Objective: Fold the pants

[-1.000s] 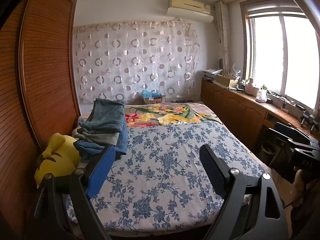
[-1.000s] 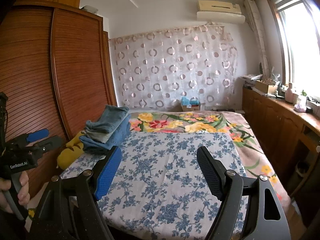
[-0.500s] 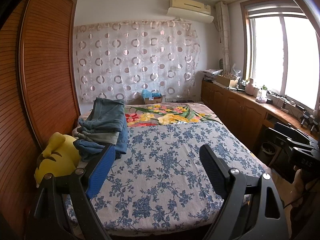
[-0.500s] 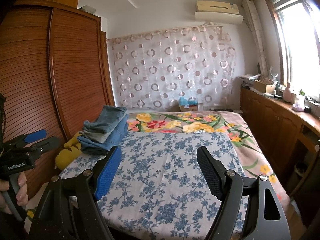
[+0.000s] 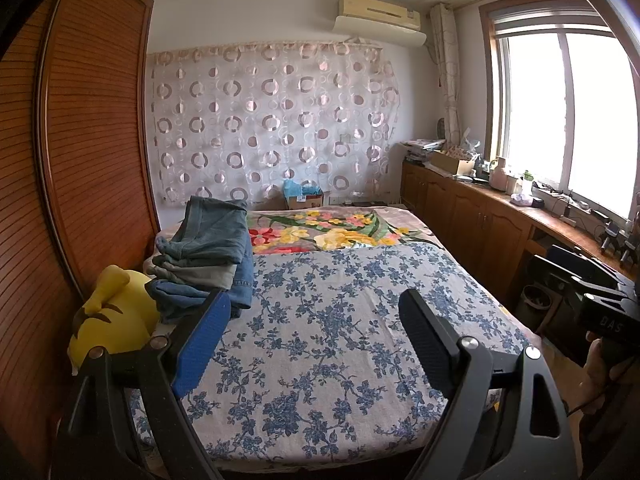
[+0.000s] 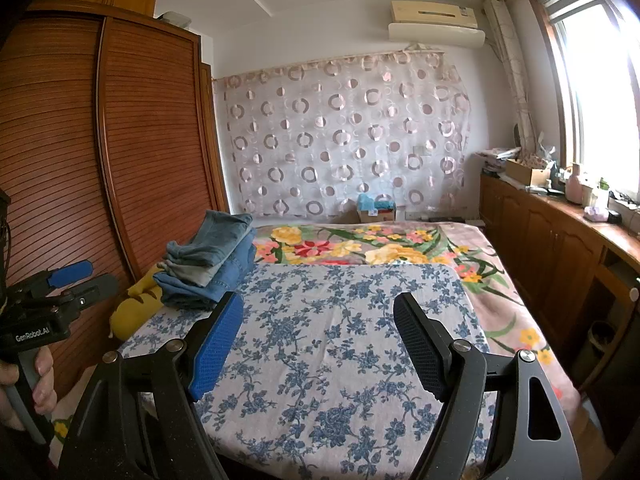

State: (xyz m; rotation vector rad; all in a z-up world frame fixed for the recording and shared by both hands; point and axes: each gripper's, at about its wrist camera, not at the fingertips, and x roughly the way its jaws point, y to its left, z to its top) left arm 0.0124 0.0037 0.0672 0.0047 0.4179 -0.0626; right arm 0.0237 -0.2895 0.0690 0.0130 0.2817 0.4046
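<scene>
From the left wrist, the left gripper [image 5: 316, 312] hangs over the near end of the bed [image 5: 340, 344], its jaws spread wide with nothing between them and touching nothing. The pants [image 5: 208, 256] lie stacked at the bed's left edge, just beside a yellow plush [image 5: 112, 316]. The right gripper shows at the right edge.

From the right wrist, the right gripper [image 6: 318, 316] is likewise spread wide and empty above the bed. The stacked pants [image 6: 212, 264] sit well ahead on the left, by the wardrobe [image 6: 120, 160].
</scene>
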